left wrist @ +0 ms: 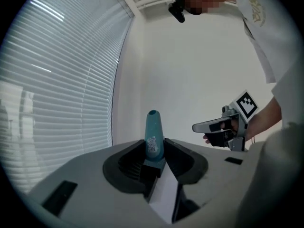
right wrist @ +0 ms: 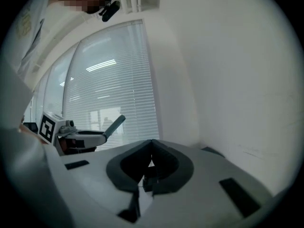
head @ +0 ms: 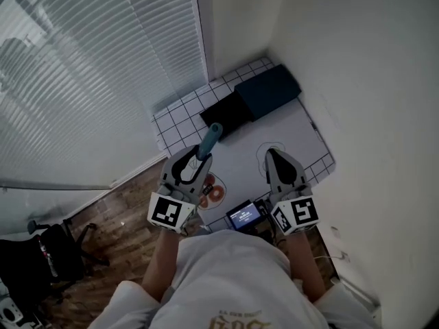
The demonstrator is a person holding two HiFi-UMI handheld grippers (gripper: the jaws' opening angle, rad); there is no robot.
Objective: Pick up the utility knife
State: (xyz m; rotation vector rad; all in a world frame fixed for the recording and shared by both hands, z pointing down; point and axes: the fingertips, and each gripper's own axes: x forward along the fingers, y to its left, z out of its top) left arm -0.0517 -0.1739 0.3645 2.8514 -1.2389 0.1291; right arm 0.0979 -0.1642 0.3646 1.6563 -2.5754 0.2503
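Observation:
The utility knife [head: 210,140] is a teal, tapered handle. It sticks out forward from between the pads of my left gripper [head: 202,155], which is shut on its lower end. In the left gripper view the knife [left wrist: 153,136] stands upright in my left gripper [left wrist: 154,156], in front of the white wall. My right gripper [head: 273,155] is held level beside it, with its jaws together and nothing between them. In the right gripper view my right gripper [right wrist: 152,152] shows touching tips, and the left gripper [right wrist: 97,137] with the knife [right wrist: 115,124] is at the left. Both grippers are high above the table.
Far below is a white table [head: 302,125] with a grid-patterned edge. Two dark flat boxes [head: 267,91] lie at its far end, and a thin cable loop [head: 271,144] at its middle. Orange round items [head: 214,193] and a small lit screen [head: 245,215] sit near me. Window blinds [head: 89,67] are on the left, a white wall on the right.

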